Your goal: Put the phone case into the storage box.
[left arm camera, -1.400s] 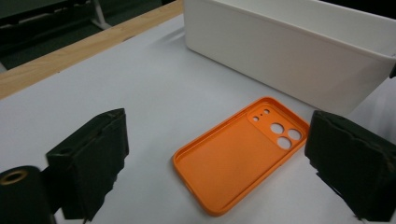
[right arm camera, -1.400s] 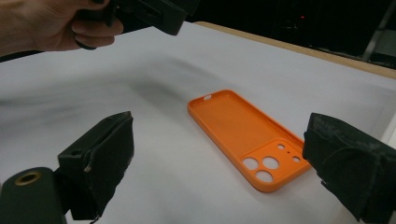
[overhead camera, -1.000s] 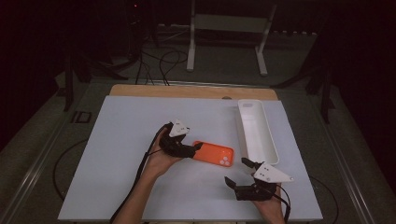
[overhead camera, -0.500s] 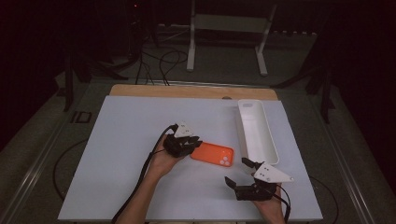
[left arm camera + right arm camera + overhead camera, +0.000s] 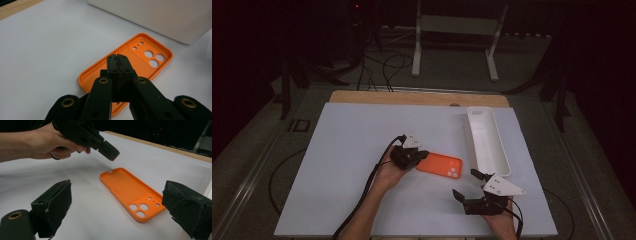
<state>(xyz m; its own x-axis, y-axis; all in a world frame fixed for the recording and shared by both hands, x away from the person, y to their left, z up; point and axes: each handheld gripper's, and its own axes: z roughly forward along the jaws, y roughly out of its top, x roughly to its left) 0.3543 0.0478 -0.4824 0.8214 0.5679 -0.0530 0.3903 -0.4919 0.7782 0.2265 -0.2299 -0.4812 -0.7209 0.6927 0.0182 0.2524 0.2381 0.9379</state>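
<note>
Darkness surrounds the white worktop (image 5: 342, 150), with a pale metal stand and loose cables on the floor beyond its far wooden edge. Along the worktop's right side lies a long white tray (image 5: 492, 150), open side up. Just left of the tray's near end, the orange phone case (image 5: 439, 164) lies flat, hollow side up (its camera holes toward the near right end), touching nothing but the sheet beneath.

At the case's left end hangs the left gripper (image 5: 422, 154), its fingers having just been closing; they now meet with nothing between them, tips held just above the case's near end (image 5: 117, 61). Near the front edge sits the right gripper (image 5: 466, 184), its fingers (image 5: 53, 205) standing wide apart and empty, pointed toward the case (image 5: 130, 191).
</note>
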